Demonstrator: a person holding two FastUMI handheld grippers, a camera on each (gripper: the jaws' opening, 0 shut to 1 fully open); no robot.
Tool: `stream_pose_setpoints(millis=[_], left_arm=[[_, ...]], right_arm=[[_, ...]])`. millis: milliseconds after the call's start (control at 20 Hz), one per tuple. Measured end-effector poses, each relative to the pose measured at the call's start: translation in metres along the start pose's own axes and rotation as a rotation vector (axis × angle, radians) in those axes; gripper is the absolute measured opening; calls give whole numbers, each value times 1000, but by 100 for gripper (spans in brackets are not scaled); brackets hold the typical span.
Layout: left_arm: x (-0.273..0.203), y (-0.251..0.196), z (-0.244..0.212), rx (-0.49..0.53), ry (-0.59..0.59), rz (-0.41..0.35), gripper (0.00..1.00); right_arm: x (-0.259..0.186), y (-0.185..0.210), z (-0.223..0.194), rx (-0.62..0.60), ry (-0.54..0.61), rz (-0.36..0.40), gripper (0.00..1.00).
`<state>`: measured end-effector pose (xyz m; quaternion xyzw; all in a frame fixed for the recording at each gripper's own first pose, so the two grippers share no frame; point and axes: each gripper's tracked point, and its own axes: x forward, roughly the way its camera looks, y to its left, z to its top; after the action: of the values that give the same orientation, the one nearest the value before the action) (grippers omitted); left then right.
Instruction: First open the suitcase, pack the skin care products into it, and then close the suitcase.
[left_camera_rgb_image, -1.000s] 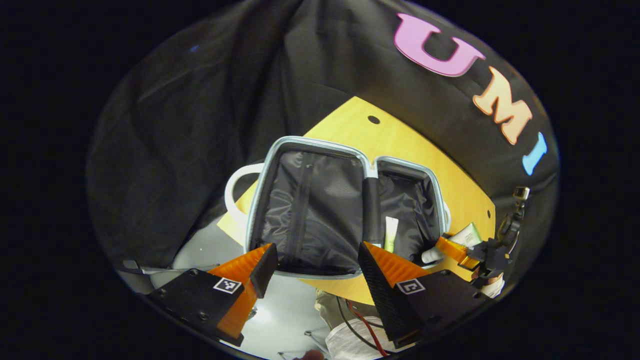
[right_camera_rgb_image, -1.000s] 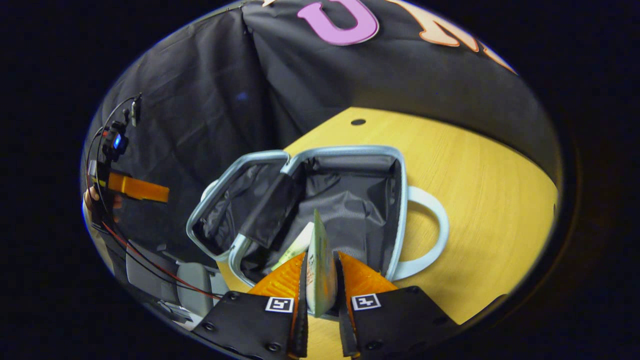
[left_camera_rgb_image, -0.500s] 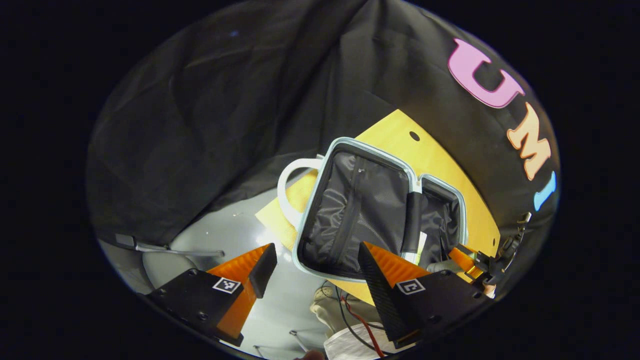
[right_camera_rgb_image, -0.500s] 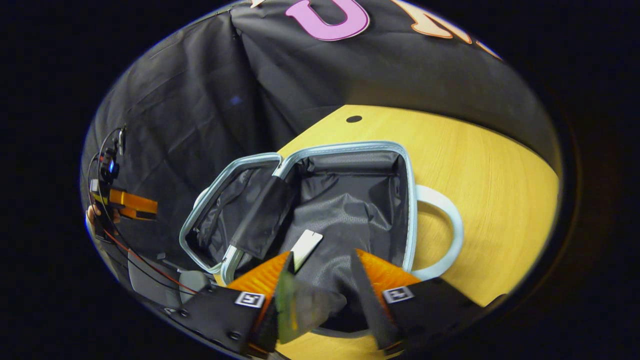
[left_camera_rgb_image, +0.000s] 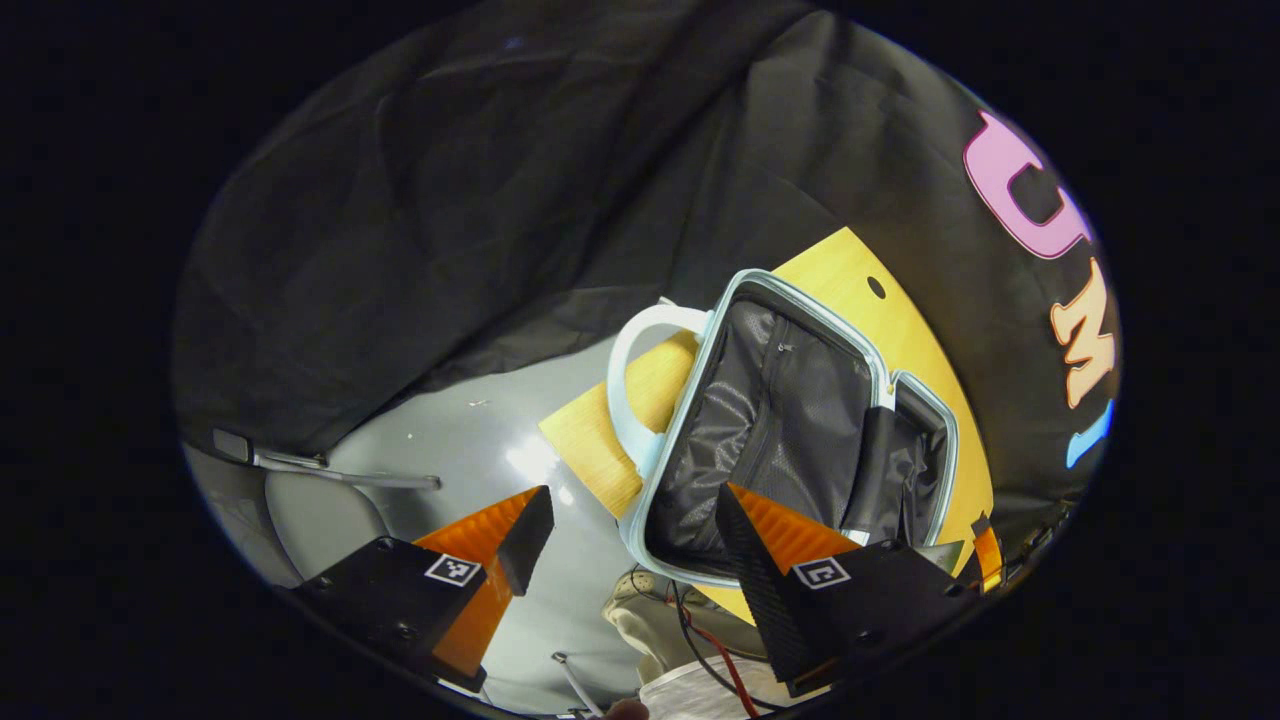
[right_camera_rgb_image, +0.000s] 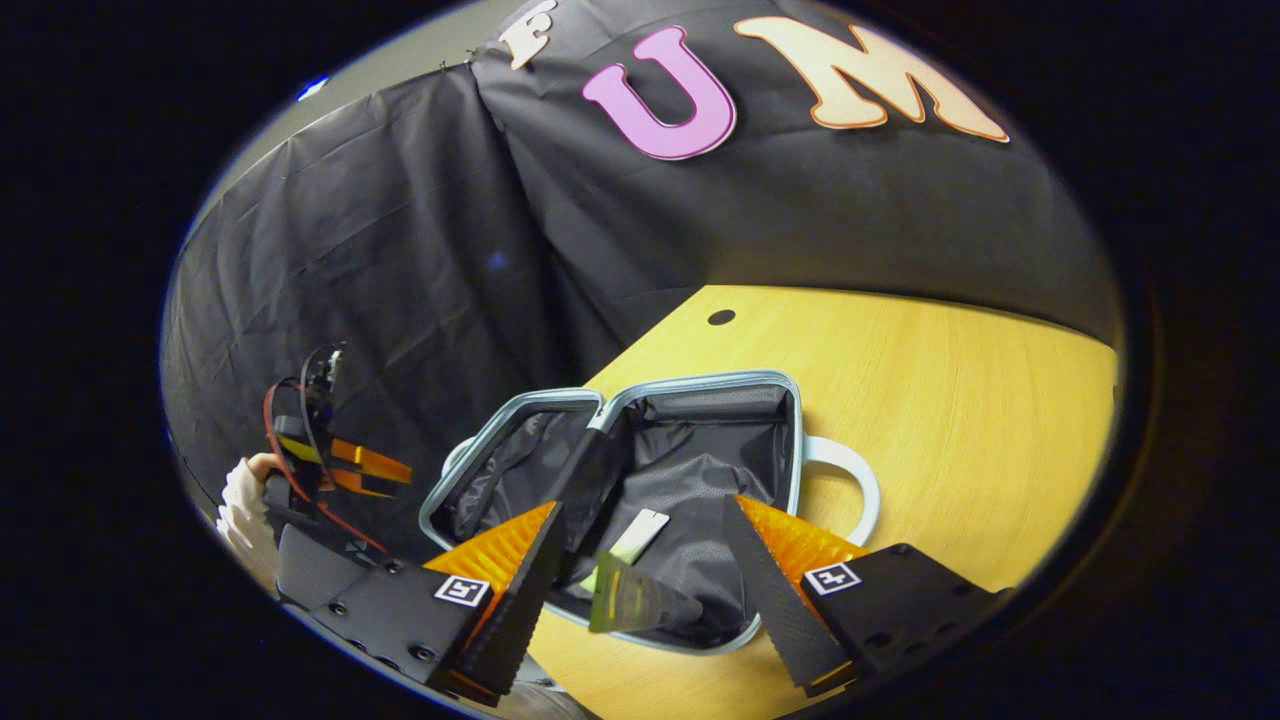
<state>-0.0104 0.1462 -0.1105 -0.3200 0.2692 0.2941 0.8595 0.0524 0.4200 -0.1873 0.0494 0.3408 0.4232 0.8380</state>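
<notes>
1. The right hand-held gripper (right_camera_rgb_image: 640, 535) has its fingers spread wide, holding nothing.
2. Just ahead of it the suitcase (right_camera_rgb_image: 700, 470) lies open on the counter (right_camera_rgb_image: 950, 400).
3. Two skin care tubes (right_camera_rgb_image: 635, 595) rest inside the suitcase, between the fingers.
4. The left hand-held gripper (left_camera_rgb_image: 630, 520) is also spread, with the suitcase (left_camera_rgb_image: 780, 430) ahead to its right.

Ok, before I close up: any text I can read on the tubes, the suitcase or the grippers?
Pale tube in the suitcase: print too small to read.
Greenish tube by the near rim: blurred, unreadable.
Suitcase: no text visible.
Right gripper and left gripper: square coded markers, patterns rather than words.
</notes>
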Motion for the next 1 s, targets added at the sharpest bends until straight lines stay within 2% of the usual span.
stream_pose_setpoints(millis=[200, 500, 550, 600, 650, 800, 900, 1000], left_arm=[[29, 14, 24, -42, -28, -12, 97], [91, 33, 42, -175, 16, -41, 95], [100, 31, 40, -204, 26, -53, 98], [106, 29, 39, -232, 37, -67, 81], [111, 23, 41, -260, 39, -90, 75], [117, 8, 43, -312, 46, -157, 43], [118, 9, 42, -309, 55, -150, 13], [113, 8, 43, -297, 59, -162, 9]], right_arm=[[-40, -2, 0, 35, -47, -44, 98], [-90, -49, -2, 92, -83, -200, 98], [-97, -55, -2, 99, -95, -219, 98], [-102, -61, -1, 108, -101, -239, 98], [-105, -66, -3, 115, -104, -254, 98], [-110, -71, -4, 132, -115, -272, 98], [-113, -70, -7, 140, -115, -269, 98], [-114, -69, -10, 142, -111, -264, 98]])
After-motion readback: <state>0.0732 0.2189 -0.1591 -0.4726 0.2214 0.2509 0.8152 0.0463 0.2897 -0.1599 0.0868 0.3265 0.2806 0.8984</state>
